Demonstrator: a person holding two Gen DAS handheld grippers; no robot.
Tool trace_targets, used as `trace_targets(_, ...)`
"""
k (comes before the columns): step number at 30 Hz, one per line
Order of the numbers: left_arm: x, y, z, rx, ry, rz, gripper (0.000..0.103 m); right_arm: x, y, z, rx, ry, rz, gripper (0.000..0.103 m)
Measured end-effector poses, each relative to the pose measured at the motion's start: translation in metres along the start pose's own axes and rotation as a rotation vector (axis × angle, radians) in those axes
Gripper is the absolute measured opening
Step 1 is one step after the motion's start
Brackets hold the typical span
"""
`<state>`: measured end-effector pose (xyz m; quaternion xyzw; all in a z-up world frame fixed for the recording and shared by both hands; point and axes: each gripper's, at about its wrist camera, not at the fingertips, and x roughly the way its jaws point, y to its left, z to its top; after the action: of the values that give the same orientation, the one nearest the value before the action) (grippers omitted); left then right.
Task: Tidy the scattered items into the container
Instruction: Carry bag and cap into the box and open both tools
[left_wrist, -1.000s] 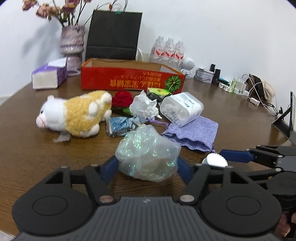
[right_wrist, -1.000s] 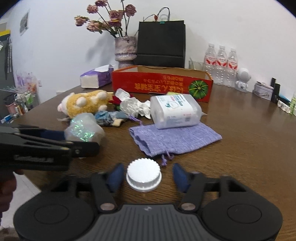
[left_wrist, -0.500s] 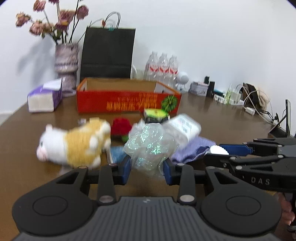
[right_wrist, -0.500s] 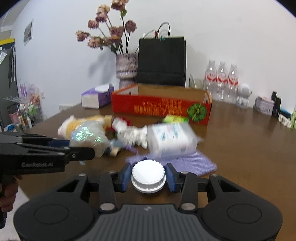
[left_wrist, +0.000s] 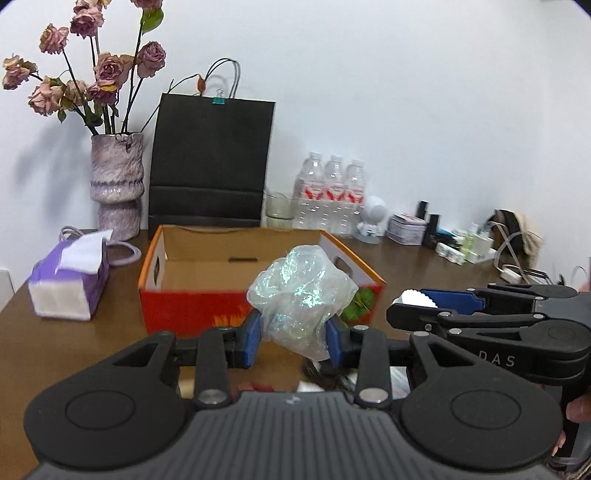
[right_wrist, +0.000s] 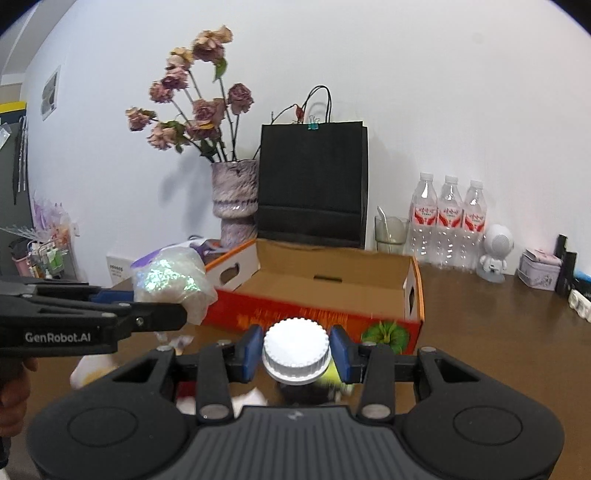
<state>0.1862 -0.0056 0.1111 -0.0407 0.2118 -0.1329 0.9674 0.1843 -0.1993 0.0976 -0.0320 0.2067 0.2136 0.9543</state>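
— What is carried toward the cardboard box (left_wrist: 192, 302)?

— An iridescent plastic bag (left_wrist: 301, 291) is clamped by the left gripper (left_wrist: 293, 338), a white cap (right_wrist: 295, 350) by the right gripper (right_wrist: 295, 354).

— What is done?

— Nothing is seen inside the box; other items are glimpsed below.

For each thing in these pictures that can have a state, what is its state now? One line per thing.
Left gripper: shut on the iridescent bag, raised.
Right gripper: shut on the white cap, raised.
Iridescent bag: crumpled, held between the jaws, not yet in the box.
White cap: held, not yet in the box.
Red cardboard box: open on top; visible interior empty.
Black paper bag: upright.
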Motion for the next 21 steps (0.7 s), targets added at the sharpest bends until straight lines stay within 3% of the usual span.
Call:
trace_targets(5, 0.055, 0.025, 0.038, -0.052, 0.087, 0.008, 0.036, 0.060, -0.015, 0.039, 0.019, 0.057, -0.007, 0.039)
trace_targets(10, 0.113, 0.045, 0.061, -0.079, 0.182, 0.078, 0.036, 0.125, -0.030, 0.064, 0.025, 0.158, -0.030, 0.039)
trace_targets(16, 0.182, 0.066, 0.060, -0.130, 0.319, 0.171, 0.037, 0.194, -0.045, 0.058, 0.054, 0.295, -0.056, 0.039)
trace_targets(21, 0.214, 0.071, 0.048, -0.127, 0.398, 0.218, 0.037, 0.225, -0.050, 0.048, 0.089, 0.368, -0.057, 0.039)
